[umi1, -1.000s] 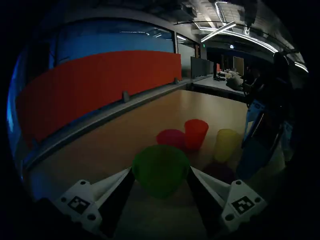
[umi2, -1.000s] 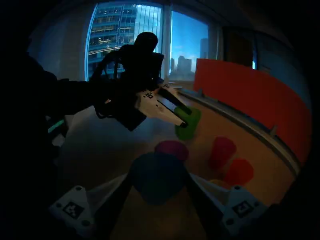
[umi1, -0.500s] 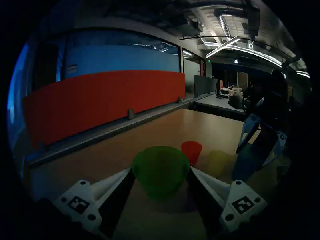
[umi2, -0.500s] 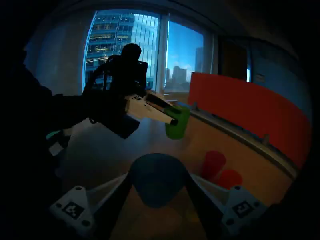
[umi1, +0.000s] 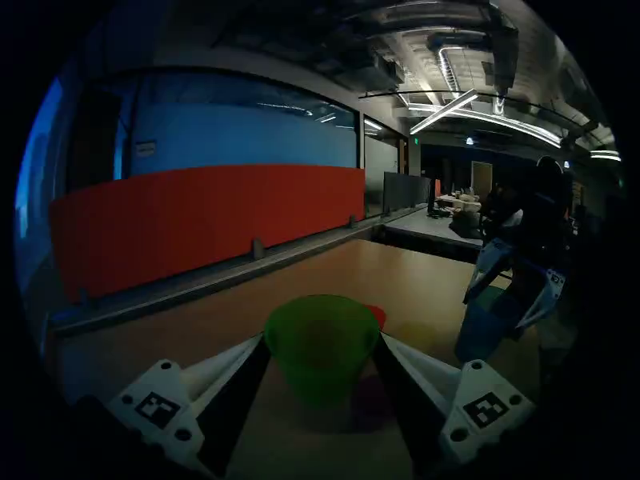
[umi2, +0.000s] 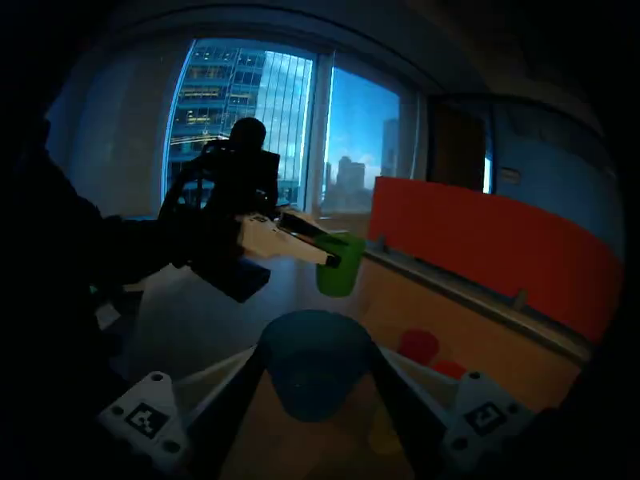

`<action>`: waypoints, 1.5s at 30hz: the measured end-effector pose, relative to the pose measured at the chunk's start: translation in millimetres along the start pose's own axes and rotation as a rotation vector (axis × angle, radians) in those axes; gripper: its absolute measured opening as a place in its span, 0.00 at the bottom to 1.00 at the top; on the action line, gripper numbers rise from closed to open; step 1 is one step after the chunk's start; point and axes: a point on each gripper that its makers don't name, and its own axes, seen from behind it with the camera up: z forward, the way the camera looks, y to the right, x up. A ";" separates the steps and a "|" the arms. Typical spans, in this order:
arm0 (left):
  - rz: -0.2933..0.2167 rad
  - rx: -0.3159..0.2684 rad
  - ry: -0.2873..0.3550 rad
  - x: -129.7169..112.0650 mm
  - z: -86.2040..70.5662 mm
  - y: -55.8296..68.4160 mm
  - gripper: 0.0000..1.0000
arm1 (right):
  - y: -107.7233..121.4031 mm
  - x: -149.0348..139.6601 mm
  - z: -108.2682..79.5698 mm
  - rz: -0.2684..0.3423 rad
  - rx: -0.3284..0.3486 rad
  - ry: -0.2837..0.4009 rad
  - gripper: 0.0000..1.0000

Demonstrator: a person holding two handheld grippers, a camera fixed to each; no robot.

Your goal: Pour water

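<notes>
In the left gripper view, a green cup [umi1: 322, 348] sits upright between my left gripper's [umi1: 322, 352] white fingers, which are shut on it above the wooden table [umi1: 352, 272]. Off to the right, the right gripper [umi1: 512, 292] holds a blue cup [umi1: 484, 328]. In the right gripper view, that blue cup [umi2: 316, 364] is clamped between the right gripper's [umi2: 316, 368] fingers. Beyond it the left gripper [umi2: 336, 258] carries the green cup [umi2: 339, 264] in the air, upright. Red cups [umi2: 418, 346] stand on the table below, one peeking out behind the green cup [umi1: 376, 314].
A red partition [umi1: 208, 208] runs along the table's far edge. Tall windows [umi2: 240, 128] lie behind the person's dark arm [umi2: 144, 240]. A yellow cup [umi1: 422, 332] and a dark purplish one [umi1: 372, 392] rest on the table near the red ones.
Both grippers have risen with their cups. The cups on the table have dropped lower in both views and now lie partly hidden behind the held cups.
</notes>
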 end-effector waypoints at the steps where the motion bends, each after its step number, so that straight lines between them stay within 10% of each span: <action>1: 0.000 -0.002 0.004 1.5 -1.4 1.5 0.87 | 0.0 3.0 -1.2 0.003 -0.003 0.010 0.92; 45: -0.011 -0.063 0.137 25.7 -21.3 60.2 0.88 | 28.9 46.6 -27.6 -0.038 -0.052 0.062 0.92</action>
